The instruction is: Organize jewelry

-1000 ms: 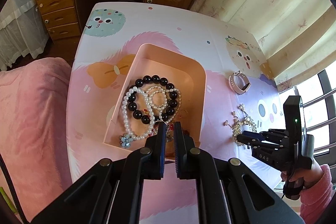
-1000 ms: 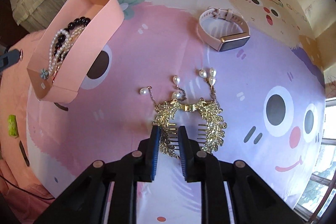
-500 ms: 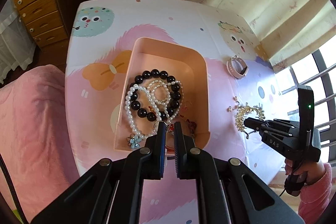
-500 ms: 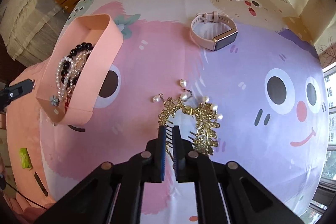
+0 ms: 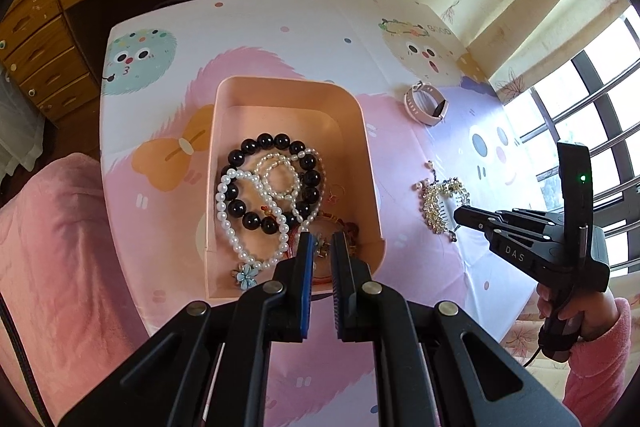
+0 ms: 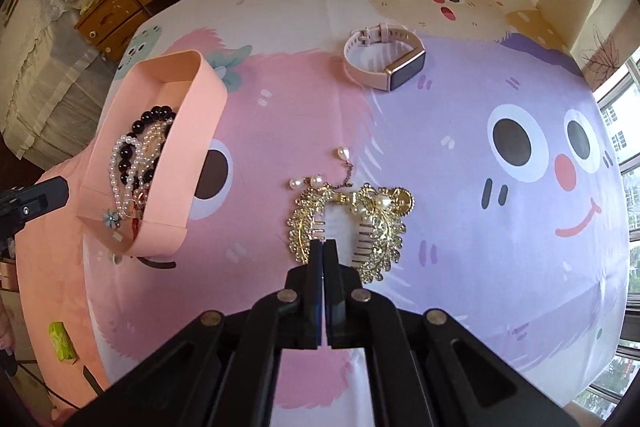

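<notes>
the pink box [image 5: 370,163] sits on the desk [image 6: 460,267]; right of it lies the gold hair comb [image 6: 352,223], the right claw [image 6: 323,247] clamped on its left leaf. lift slowly so the pearl drops clear the box's rim. the left claw [image 5: 320,247] hangs slightly apart, empty, over the box's near end.

both views downward, sharing pink box [image 5: 224,163]

We grip a gold hair comb on the cartoon tablecloth

Our right gripper [image 6: 323,247] sits at lower centre, jaws pressed together on the left leaf of the gold hair comb [image 6: 348,223]; its pearl drops trail toward the upper middle of the frame; a pink smartwatch [image 6: 384,57] lies well apart at upper centre; the pink box [image 6: 188,163] at left holds a black bead bracelet [image 6: 140,143] and pearl strands [image 6: 118,167]; the tablecloth [image 6: 460,207] spreads beneath.
</notes>
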A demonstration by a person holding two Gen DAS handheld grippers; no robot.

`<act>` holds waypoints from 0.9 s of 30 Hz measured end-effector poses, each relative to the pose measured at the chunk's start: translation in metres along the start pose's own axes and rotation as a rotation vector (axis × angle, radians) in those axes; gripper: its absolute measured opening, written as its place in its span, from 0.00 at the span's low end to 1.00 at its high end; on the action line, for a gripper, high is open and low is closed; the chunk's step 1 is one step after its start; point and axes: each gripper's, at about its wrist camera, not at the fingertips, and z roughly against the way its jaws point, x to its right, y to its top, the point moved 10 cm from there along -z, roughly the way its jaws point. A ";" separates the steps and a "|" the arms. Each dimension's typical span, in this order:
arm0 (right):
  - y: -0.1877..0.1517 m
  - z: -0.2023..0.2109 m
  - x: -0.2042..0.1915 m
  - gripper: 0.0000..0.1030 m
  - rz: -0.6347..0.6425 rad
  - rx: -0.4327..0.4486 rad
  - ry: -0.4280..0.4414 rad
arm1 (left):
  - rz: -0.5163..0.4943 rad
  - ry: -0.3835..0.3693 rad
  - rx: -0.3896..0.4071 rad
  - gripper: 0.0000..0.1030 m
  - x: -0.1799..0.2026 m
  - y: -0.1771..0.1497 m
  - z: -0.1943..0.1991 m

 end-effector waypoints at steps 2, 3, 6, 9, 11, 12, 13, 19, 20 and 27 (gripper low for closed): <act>-0.001 -0.002 0.001 0.01 -0.022 -0.004 0.010 | -0.009 -0.001 -0.018 0.08 0.000 -0.001 -0.005; -0.001 -0.004 0.000 0.01 -0.033 -0.009 0.020 | -0.013 0.004 -0.022 0.08 -0.001 -0.001 -0.008; -0.001 -0.010 0.000 0.05 -0.032 -0.023 -0.004 | -0.017 0.004 -0.022 0.15 -0.002 0.001 -0.011; 0.000 -0.017 -0.001 0.21 -0.018 -0.039 -0.019 | -0.013 0.007 -0.015 0.25 -0.003 0.002 -0.011; 0.001 -0.022 -0.003 0.27 -0.007 -0.051 -0.029 | -0.005 0.008 -0.020 0.25 -0.004 0.001 -0.011; 0.002 -0.023 -0.004 0.27 -0.003 -0.056 -0.035 | 0.000 0.009 -0.025 0.26 -0.005 0.001 -0.012; 0.001 -0.025 -0.005 0.27 -0.001 -0.062 -0.037 | 0.005 0.008 -0.028 0.27 -0.006 0.000 -0.012; 0.004 -0.027 -0.007 0.27 0.020 -0.063 -0.050 | 0.021 0.013 -0.030 0.35 -0.010 0.000 -0.012; 0.004 -0.027 -0.006 0.27 0.032 -0.067 -0.060 | 0.026 0.014 -0.028 0.35 -0.011 0.001 -0.012; 0.010 -0.030 -0.014 0.16 0.058 -0.064 -0.065 | 0.044 0.008 -0.028 0.35 -0.011 0.003 -0.013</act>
